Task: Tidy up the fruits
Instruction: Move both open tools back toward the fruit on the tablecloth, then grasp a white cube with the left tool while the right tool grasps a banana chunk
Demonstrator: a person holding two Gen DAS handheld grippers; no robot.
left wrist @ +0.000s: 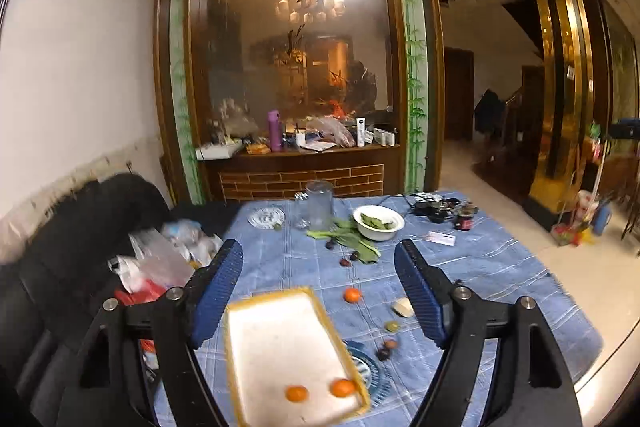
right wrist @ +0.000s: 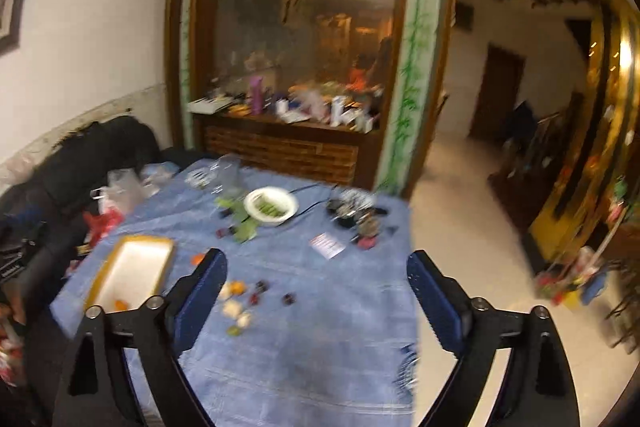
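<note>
A white tray with a yellow rim (left wrist: 276, 339) lies on the blue tablecloth and holds two oranges (left wrist: 297, 393) (left wrist: 343, 387). A third orange (left wrist: 352, 295) lies on the cloth beyond the tray. Small dark and green fruits (left wrist: 387, 347) lie to the tray's right. My left gripper (left wrist: 318, 259) is open and empty above the tray. In the right wrist view the tray (right wrist: 132, 267) is at the left and scattered fruits (right wrist: 256, 297) lie mid-table. My right gripper (right wrist: 316, 267) is open and empty above the table.
A white bowl of greens (left wrist: 378, 221), leafy greens (left wrist: 352, 241), a glass jar (left wrist: 319, 205), a small plate (left wrist: 266, 217) and cables with small jars (left wrist: 444, 211) stand at the far side. Plastic bags (left wrist: 160, 259) lie on the dark sofa left of the table.
</note>
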